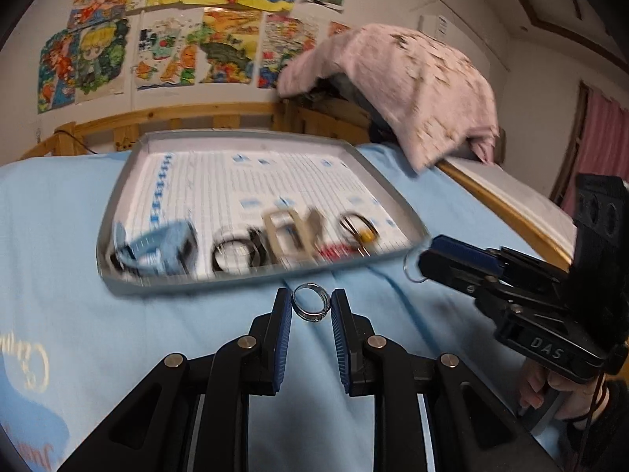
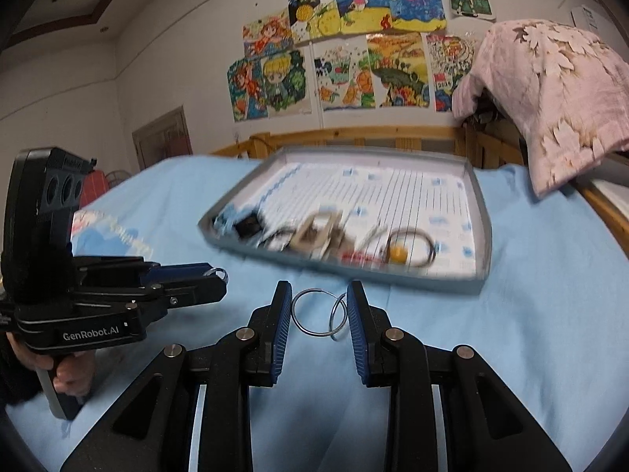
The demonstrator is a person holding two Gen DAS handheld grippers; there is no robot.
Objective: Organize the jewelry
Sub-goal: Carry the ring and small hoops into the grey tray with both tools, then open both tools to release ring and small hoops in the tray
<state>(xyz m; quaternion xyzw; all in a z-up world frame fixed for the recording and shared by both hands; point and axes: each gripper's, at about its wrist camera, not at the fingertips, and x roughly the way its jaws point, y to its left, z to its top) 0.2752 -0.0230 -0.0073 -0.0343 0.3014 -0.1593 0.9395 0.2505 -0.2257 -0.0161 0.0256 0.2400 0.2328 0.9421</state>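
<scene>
We're in a home bedroom, likely a child's. Evidence: light blue bedsheet [image 2: 530, 314] on a bed with a wooden rail frame [image 2: 354, 135], colourful hand-drawn pictures [image 2: 354, 39] stuck to the white wall, pink floral cloth [image 2: 550, 94] draped over the bed end, pink curtain [image 1: 601, 137] at the side.

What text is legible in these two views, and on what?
"DAS" on the body of the right gripper, seen from the left wrist.
"GenRobot.AI" on the body of the left gripper, seen from the right wrist.
Gold script on the blue sheet at the left edge: cut off, unreadable.
Printed sheet lining the grey tray: blurred, unreadable.
Wall drawings: one seems to carry a number, too small to read.
</scene>
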